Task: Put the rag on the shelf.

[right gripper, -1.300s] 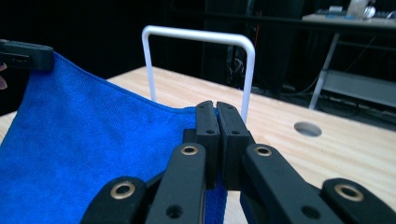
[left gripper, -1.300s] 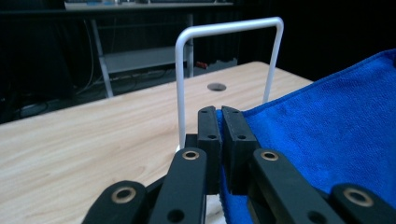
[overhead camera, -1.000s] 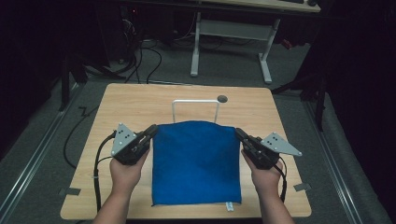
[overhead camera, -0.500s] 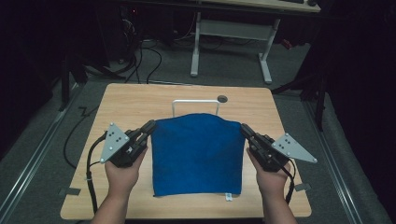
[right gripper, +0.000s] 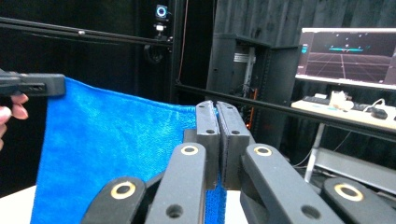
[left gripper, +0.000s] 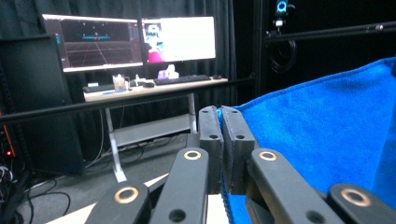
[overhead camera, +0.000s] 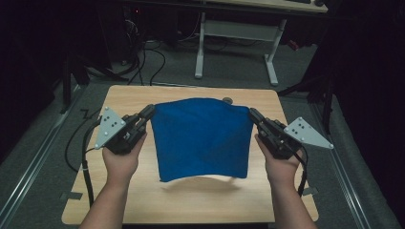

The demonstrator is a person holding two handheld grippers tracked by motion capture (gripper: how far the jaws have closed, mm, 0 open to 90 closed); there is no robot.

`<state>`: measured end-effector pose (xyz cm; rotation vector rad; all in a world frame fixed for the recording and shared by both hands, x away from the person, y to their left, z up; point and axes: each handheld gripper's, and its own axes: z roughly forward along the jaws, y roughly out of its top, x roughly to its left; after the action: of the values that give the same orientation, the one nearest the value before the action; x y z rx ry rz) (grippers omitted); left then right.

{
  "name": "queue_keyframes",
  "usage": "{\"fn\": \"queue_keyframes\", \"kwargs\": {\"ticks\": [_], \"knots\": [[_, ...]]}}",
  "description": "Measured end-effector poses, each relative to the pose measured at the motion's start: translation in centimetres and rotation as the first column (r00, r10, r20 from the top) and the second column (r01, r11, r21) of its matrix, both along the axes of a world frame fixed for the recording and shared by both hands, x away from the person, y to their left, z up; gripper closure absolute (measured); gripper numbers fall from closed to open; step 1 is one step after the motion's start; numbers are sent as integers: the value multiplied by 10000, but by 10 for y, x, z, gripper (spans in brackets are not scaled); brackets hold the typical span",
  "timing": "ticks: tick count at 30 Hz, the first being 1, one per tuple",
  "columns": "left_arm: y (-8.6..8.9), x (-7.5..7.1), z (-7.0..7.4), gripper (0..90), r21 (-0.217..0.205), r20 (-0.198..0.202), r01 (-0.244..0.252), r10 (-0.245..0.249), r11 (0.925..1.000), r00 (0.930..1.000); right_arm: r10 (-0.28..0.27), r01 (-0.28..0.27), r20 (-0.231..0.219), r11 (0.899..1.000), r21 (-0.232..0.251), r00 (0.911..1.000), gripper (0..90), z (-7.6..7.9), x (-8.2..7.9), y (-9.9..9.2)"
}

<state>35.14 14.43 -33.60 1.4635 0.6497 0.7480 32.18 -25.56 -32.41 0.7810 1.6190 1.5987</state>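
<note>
Blue cloth (overhead camera: 203,138) is hanging over the middle of the wooden worktop (overhead camera: 143,200), stretched between two claws that are pinching its upper corners. Its top edge is running nearly level from one claw to the other, while its lower edge is floating free above the wood and casting a soft shadow underneath.

In the high view, the left claw (overhead camera: 148,112) is gripping the cloth's top left corner, with the person's left hand (overhead camera: 122,160) wrapped around the gripper body and the grey three-cornered plate (overhead camera: 107,126) sitting on top. The right claw (overhead camera: 252,114) is gripping the top right corner in the same way, the right hand (overhead camera: 282,167) holding it from below.

From the left gripper view, the left claw (left gripper: 219,112) is showing its two black jaws pressed tight together with the blue fabric (left gripper: 322,126) caught between them and spreading away to one side. From the right gripper view, the right claw (right gripper: 216,106) is likewise clamped narrow on the cloth (right gripper: 112,144), which is draping across toward the other gripper, seen far off at the frame's edge with fingertips (right gripper: 14,105) beside it.

Beyond the worktop, a desk with monitors (left gripper: 128,39) is standing against dark curtains, and cables are lying on the grey floor (overhead camera: 43,143).
</note>
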Motion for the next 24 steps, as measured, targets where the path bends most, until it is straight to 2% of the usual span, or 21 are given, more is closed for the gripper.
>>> {"fn": "queue_keyframes", "kwargs": {"ticks": [3, 7, 11, 12, 15, 18, 19, 24], "knots": [[-1, 7, 10, 883, 123, 320, -290, 286, 9995, 9991, -164, 165, 76, 9998, -125, 9998, 892, 7, 8, 1], [-3, 20, 16, 884, 187, 256, -381, 377, 9991, 9990, -208, 208, -11, 9998, -27, 9998, 892, 14, 19, 3], [-6, 32, 21, 884, 385, 257, -580, 570, 9976, 9980, -357, 357, -3, 9993, -143, 9994, 892, 18, 28, 5], [-7, 41, 24, 884, 530, 195, -765, 756, 9957, 9969, -475, 474, -107, 9988, -156, 9988, 892, 21, 36, 6], [-9, 55, 28, 884, 915, 117, -1049, 1042, 9903, 9945, -713, 710, -148, 9973, -189, 9973, 892, 25, 47, 6], [-9, 63, 31, 884, 951, 113, -1171, 1165, 9886, 9931, -968, 962, -193, 9949, -317, 9951, 892, 28, 60, 4], [-9, 71, 33, 884, 1040, 97, -1248, 1245, 9867, 9922, -1037, 1030, -201, 9941, -331, 9944, 892, 28, 64, 3], [-10, 87, 37, 884, 1175, 210, -1469, 1454, 9821, 9891, -1251, 1242, -445, 9920, -232, 9911, 893, 29, 84, -1]]}}
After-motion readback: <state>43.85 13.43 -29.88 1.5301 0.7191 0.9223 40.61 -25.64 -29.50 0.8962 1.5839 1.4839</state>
